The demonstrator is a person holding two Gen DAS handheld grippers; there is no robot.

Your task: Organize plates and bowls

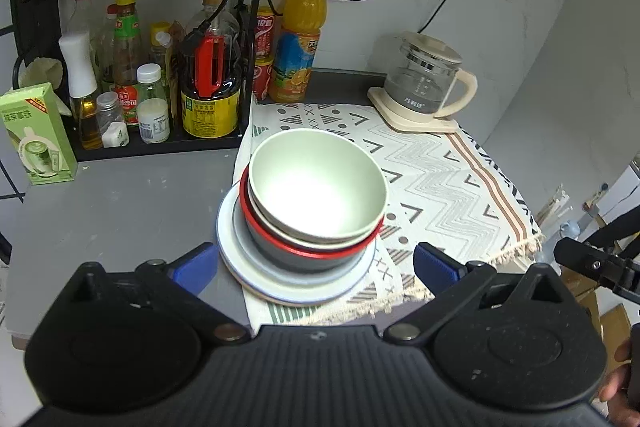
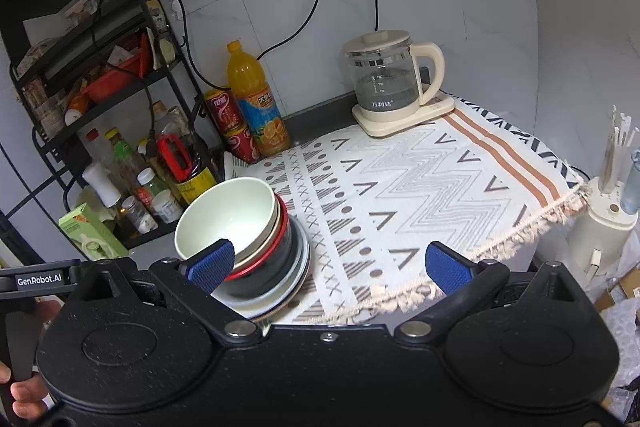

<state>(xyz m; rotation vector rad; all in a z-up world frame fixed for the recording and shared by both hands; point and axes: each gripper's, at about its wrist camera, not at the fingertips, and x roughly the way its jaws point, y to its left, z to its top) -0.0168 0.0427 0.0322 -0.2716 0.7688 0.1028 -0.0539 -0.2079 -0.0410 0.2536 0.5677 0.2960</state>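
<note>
Nesting keeps the crockery compact: just ahead of the left tool (image 1: 314, 263), wide open and empty, a pale green bowl (image 1: 316, 183) sits inside a cream bowl, then a red-rimmed dark bowl (image 1: 304, 253), on round white plates (image 1: 280, 285) at the patterned cloth's (image 1: 440, 179) left edge on the grey surface (image 1: 120, 211). Beside them, the right tool (image 2: 330, 265) also gapes empty.

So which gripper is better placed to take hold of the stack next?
Left, probably. The left gripper faces the stack of bowls and plates centred between open jaws; the right gripper has it off by one pad.
</note>
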